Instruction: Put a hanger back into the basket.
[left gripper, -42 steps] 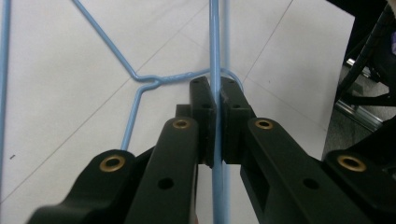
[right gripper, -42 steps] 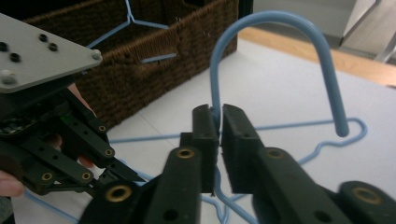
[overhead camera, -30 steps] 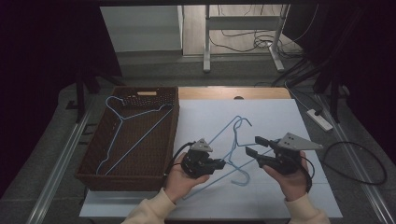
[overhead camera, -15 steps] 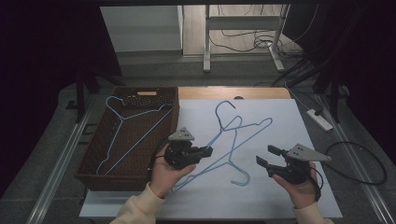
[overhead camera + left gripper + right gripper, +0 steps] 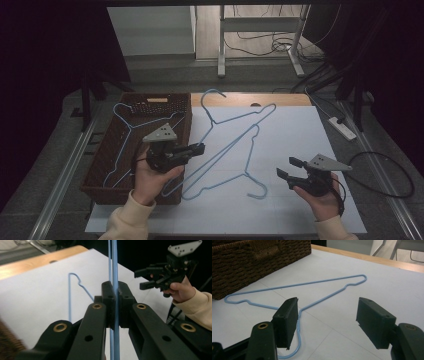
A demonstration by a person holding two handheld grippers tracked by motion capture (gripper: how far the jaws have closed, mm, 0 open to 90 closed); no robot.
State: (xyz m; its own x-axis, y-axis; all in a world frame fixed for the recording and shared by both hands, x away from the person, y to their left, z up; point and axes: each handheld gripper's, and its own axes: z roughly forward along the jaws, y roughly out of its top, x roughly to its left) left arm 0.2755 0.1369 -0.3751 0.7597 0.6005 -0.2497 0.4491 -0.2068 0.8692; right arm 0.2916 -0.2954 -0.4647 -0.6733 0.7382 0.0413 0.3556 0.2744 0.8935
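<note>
At the far left, a wicker basket (image 5: 107,172) sits on the worktop (image 5: 300,135), its right wall just beside the white sheet (image 5: 285,150) that covers most of the surface. A blue wire hanger (image 5: 122,135) lies inside the basket.

Just right of the basket's near right corner, the left gripper (image 5: 199,148) is held in a hand (image 5: 152,177) that comes up from the near edge, its sleeve at the bottom of the high view. The gripper points right and a little far, level with the basket rim. Its fingers (image 5: 107,297) are closed on the wire of a second blue hanger (image 5: 235,131), which runs straight up between them in the left gripper view. That hanger slants from the gripper toward the far right, its hook (image 5: 212,95) reaching over the bare wooden far edge of the worktop.

A third blue hanger (image 5: 230,172) lies flat on the sheet at the middle, its hook (image 5: 257,190) toward the near side; one shoulder ends close to the basket wall. Open sheet lies to the right and far right of it.

The right gripper (image 5: 286,168) is held low near the near right corner, pointing left, well apart from the left one. Its fingers (image 5: 287,320) stand wide apart, holding nothing, with the flat hanger's neck just beyond them.
</note>
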